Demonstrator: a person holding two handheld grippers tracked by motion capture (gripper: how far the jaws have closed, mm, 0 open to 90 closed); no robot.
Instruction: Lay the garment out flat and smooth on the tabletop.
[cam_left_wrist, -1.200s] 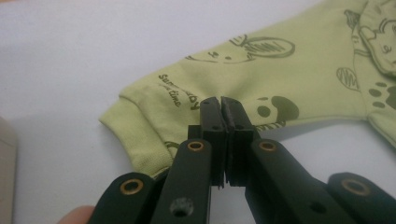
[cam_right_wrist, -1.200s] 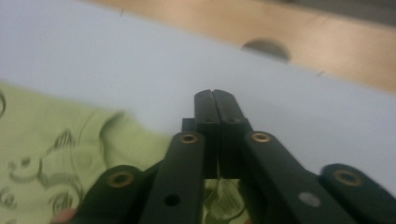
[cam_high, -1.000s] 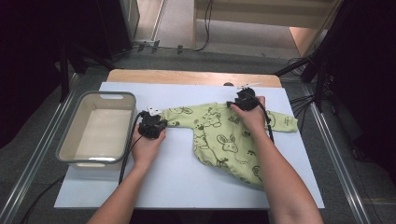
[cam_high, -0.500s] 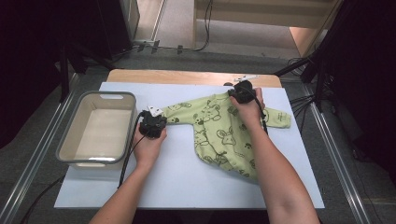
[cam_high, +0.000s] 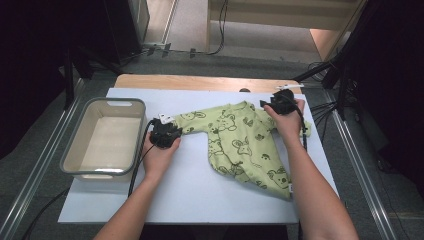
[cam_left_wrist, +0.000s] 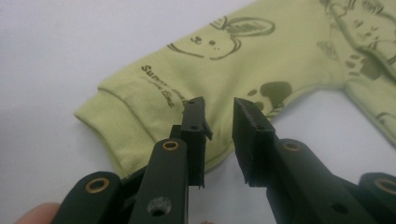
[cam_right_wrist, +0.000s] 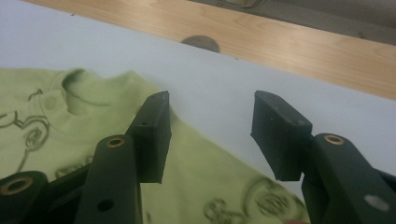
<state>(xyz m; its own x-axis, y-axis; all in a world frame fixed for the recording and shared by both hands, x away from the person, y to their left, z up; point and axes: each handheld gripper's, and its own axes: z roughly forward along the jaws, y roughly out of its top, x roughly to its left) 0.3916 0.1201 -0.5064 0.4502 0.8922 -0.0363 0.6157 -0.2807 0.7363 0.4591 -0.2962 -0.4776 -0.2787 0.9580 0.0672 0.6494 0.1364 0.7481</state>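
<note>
The green shirt (cam_high: 245, 145) lay mid-table, long axis left-right. The left gripper (cam_left_wrist: 219, 135), jaws just parting, hovered over its left cuff; the right gripper (cam_right_wrist: 210, 135), reopened and empty, hung over its far-right shoulder

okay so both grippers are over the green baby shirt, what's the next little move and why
Probably lower the right gripper and close it on the shirt near the collar. Its jaws have just opened and hang over the cloth with nothing between them. The left gripper, jaws just parted, sits at the sleeve cuff.
</note>
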